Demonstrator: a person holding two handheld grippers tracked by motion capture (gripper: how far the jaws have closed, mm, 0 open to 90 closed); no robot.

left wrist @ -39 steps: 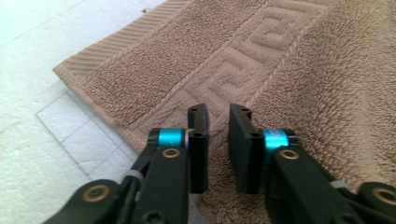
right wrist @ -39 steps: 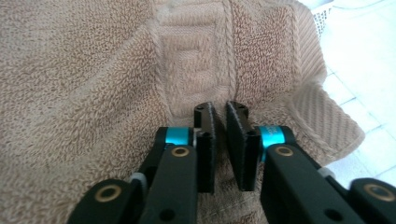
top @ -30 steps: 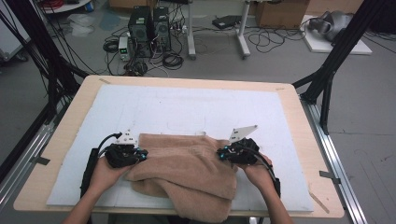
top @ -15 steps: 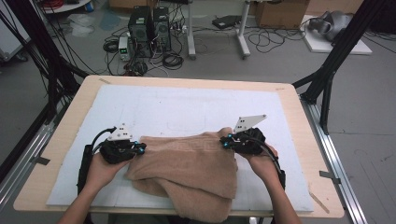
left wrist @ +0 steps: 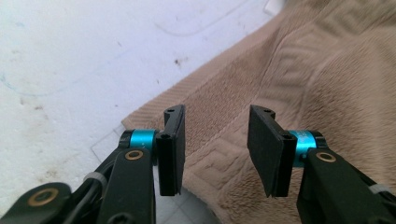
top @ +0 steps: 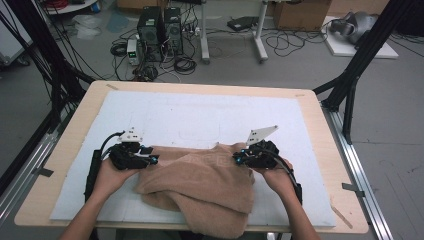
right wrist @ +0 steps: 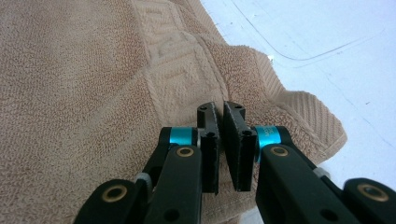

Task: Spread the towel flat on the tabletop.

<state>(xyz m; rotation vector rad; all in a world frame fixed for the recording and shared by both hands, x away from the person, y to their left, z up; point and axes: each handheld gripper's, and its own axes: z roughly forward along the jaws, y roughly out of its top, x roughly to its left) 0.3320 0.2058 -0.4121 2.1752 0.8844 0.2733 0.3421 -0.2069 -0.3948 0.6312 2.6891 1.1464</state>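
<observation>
A tan towel [top: 200,185] lies crumpled on the white mat [top: 200,115], its near part hanging over the table's front edge. My left gripper [top: 152,159] rests at the towel's left edge. In the left gripper view its jaws [left wrist: 217,149] have just been opening and stand apart over the towel's [left wrist: 327,70] patterned border, with neither pad pressing on it. My right gripper [top: 237,159] sits at the towel's far right corner. In the right gripper view its jaws [right wrist: 222,140] are nearly together, pinched on the towel's [right wrist: 84,93] edge.
The wooden table [top: 320,130] frames the mat. Black frame legs [top: 350,75] rise at the right and left. Computers and cables [top: 160,30] lie on the floor beyond the far edge. Bare mat [left wrist: 70,56] stretches ahead of both grippers.
Both grippers moved away from the person, carrying the towel's far edge with them. The left jaws then opened and let the towel go. The right jaws stayed closed.
</observation>
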